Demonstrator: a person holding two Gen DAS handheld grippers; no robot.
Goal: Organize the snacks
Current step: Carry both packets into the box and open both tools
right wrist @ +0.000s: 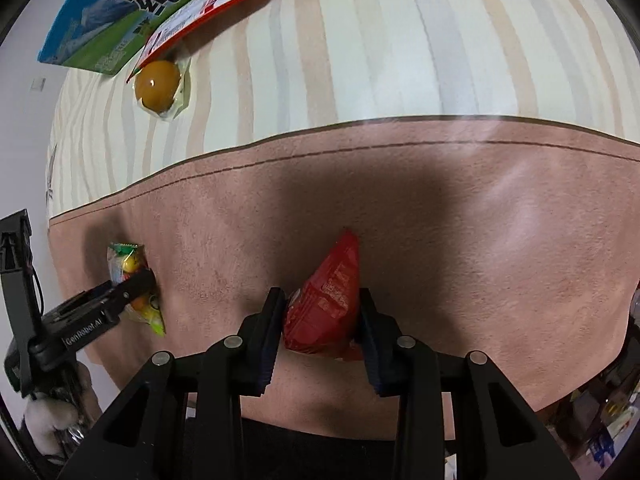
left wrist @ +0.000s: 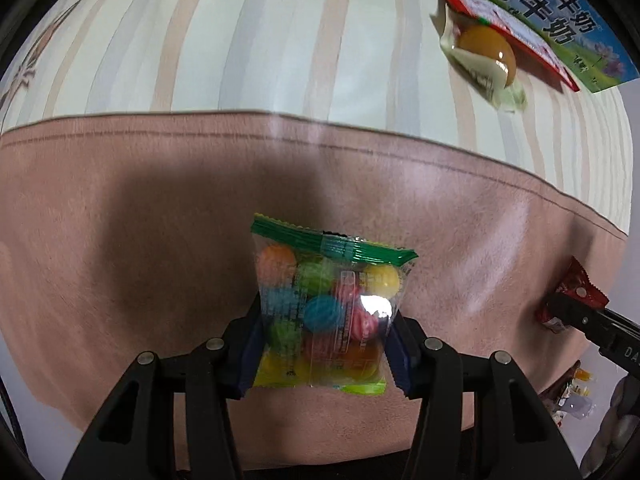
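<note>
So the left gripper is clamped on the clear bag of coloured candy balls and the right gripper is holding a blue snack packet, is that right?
Not quite: the packet in the right gripper is red, not blue, as the right wrist view shows: a red snack packet. The left gripper is indeed clamped on the clear bag of coloured candy balls.

Multicoloured candy bag (left wrist: 325, 312), red packet (right wrist: 326, 308), pinkish-brown mat (left wrist: 120, 208), seemingly cream-striped cloth (left wrist: 240, 40)

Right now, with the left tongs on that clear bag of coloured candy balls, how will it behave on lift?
The candy bag is thin clear film, so it will probably flop and crinkle above the left tongs. The loose round balls inside may shift and bulge. The glossy film, with its bright glare, looks slippery, so it could slide in the grip.
</note>
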